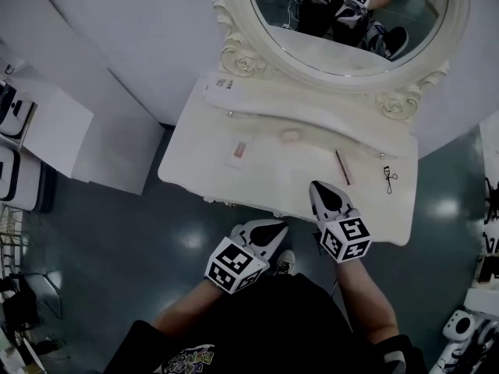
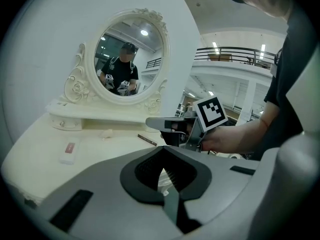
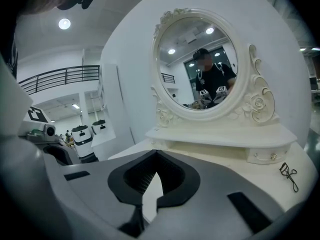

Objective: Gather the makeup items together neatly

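Observation:
Several makeup items lie spread on the white vanity table [image 1: 195,170]: a flat white case with a pink label [image 1: 238,151] [image 2: 68,152], a small pale puff [image 1: 289,137] [image 2: 106,133], a brown pencil [image 1: 342,167] [image 2: 147,140] and a black eyelash curler [image 1: 389,179] [image 3: 289,176]. My right gripper [image 1: 318,187] [image 3: 150,196] is shut and empty, its tip over the table's front part, just short of the pencil. My left gripper [image 1: 274,226] [image 2: 166,186] is shut and empty too, hanging in front of the table's front edge, off the top.
An oval mirror [image 1: 351,22] in an ornate white frame stands at the back on a raised shelf [image 1: 312,107], which carries a white tube [image 1: 228,85]. A white wall panel [image 1: 93,76] lies to the left, and dark floor [image 1: 117,240] surrounds the table.

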